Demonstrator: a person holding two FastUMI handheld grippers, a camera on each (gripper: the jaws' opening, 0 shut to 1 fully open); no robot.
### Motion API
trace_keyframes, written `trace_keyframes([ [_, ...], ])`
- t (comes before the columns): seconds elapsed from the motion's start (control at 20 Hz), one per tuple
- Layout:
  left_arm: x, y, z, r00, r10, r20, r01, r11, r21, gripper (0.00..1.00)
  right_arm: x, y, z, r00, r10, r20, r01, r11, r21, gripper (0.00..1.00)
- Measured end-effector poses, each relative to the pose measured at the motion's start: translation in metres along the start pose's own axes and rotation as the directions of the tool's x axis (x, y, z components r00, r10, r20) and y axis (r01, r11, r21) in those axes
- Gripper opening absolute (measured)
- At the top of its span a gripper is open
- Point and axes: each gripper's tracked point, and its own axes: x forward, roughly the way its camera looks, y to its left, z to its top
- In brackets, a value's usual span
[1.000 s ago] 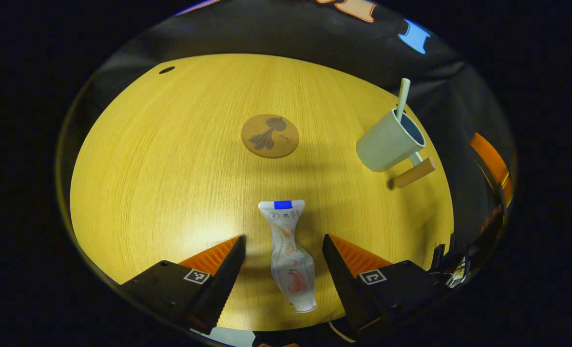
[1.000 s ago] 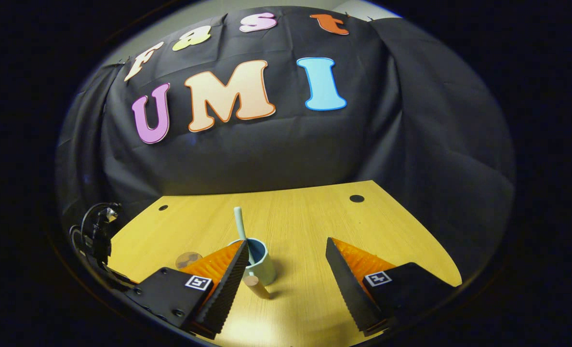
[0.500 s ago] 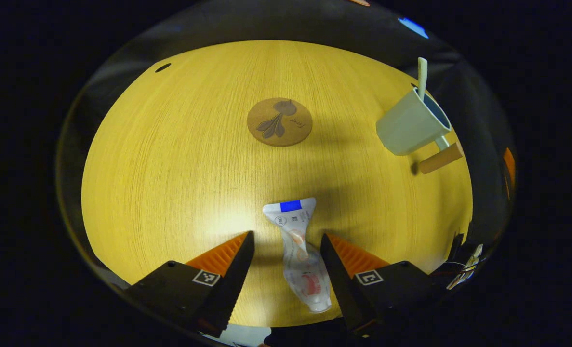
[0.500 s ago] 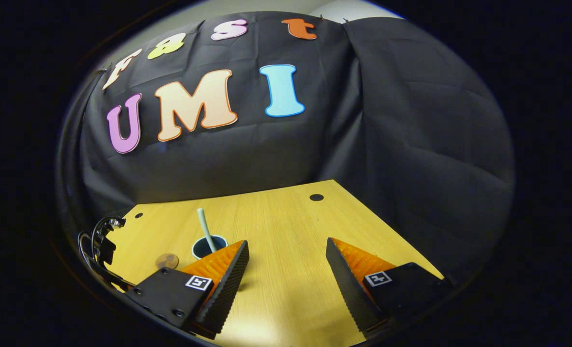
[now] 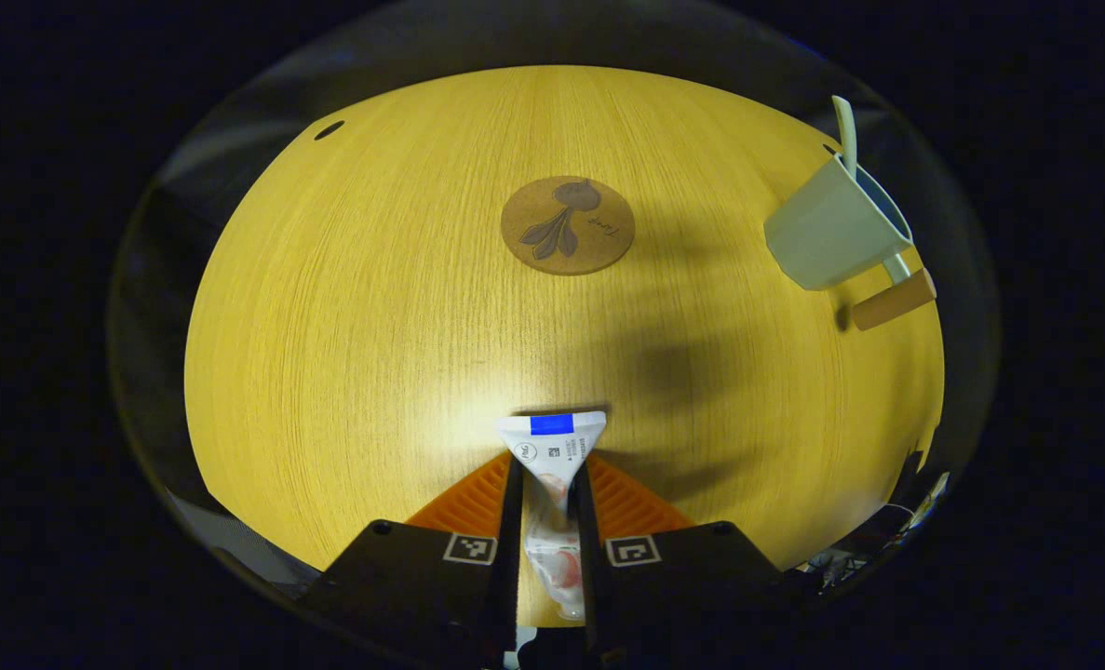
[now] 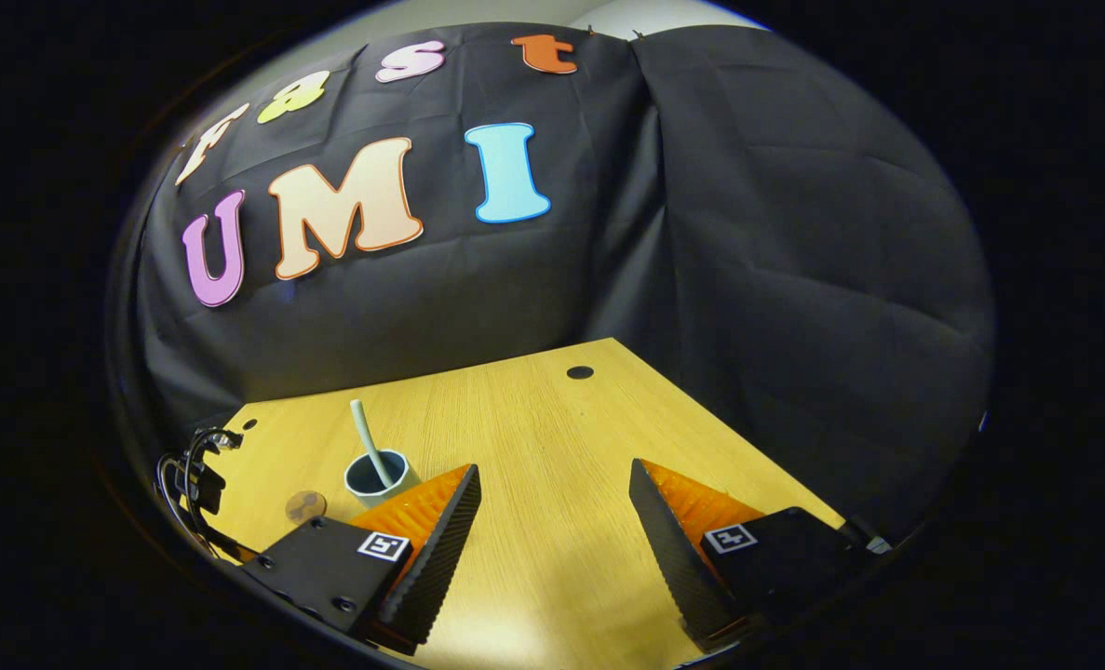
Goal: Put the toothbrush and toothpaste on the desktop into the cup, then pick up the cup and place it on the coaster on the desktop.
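Observation:
In the left gripper view my left gripper [image 5: 548, 479] is shut on the white toothpaste tube [image 5: 552, 445], whose blue-marked flat end pokes out past the fingers over the wooden desktop [image 5: 357, 307]. A round cork coaster [image 5: 567, 225] lies farther ahead. At the far right stands the pale green cup [image 5: 831, 234] with a wooden handle and the toothbrush [image 5: 845, 130] upright inside. In the right gripper view my right gripper [image 6: 555, 484] hangs open above the desk with nothing between its fingers; the cup [image 6: 377, 478], toothbrush [image 6: 366, 439] and coaster [image 6: 305, 506] sit to its left.
Black cloth walls close off the back and right of the desk [image 6: 552, 437]. Small cable holes [image 6: 579, 372] mark the desk's far corners [image 5: 329, 129]. The other gripper's cables [image 6: 194, 475] show at the left edge of the right gripper view.
My left gripper came down over the toothpaste tube and closed on it. My right gripper drew back and to the right, away from the cup, staying open.

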Motion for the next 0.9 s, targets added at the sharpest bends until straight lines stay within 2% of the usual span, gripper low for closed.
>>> trace_keyframes([
  [0.1,0.0,0.0,0.001,1.0,0.002,0.005,-0.002,1.0,0.009,0.19,-0.002,0.0,-0.003,1.0,-0.004,-0.002,0.004,1.0,-0.003,0.99],
  [0.3,-0.001,-0.003,0.003,0.999,-0.025,0.042,0.025,1.0,-0.013,0.14,-0.001,-0.004,-0.007,1.0,-0.013,-0.018,0.013,1.0,0.006,0.99],
  [0.4,-0.002,-0.005,0.006,0.995,-0.067,0.076,0.07,0.997,-0.032,0.1,-0.003,-0.006,-0.008,1.0,-0.02,-0.017,0.02,1.0,0.013,0.95],
  [0.5,-0.004,-0.007,0.008,0.989,-0.113,0.1,0.12,0.99,-0.071,0.06,-0.006,-0.01,-0.011,0.999,-0.024,-0.026,0.025,1.0,0.018,0.99],
  [0.65,-0.009,-0.009,0.011,0.974,-0.174,0.145,0.188,0.979,-0.083,0.04,-0.01,-0.017,-0.007,0.999,-0.035,-0.019,0.036,0.999,0.01,0.99],
  [0.7,-0.012,-0.009,0.015,0.966,-0.192,0.171,0.207,0.975,-0.078,0.04,-0.011,-0.019,-0.005,0.999,-0.039,-0.017,0.039,0.999,0.009,0.95],
  [0.75,-0.016,-0.01,0.019,0.958,-0.204,0.2,0.221,0.973,-0.071,0.01,-0.011,-0.02,-0.004,0.999,-0.042,-0.016,0.043,0.999,0.009,0.99],
  [0.9,-0.033,-0.023,0.031,0.933,-0.228,0.279,0.248,0.968,-0.037,0.03,-0.013,-0.023,-0.004,0.999,-0.044,-0.026,0.044,0.999,0.015,0.99],
])
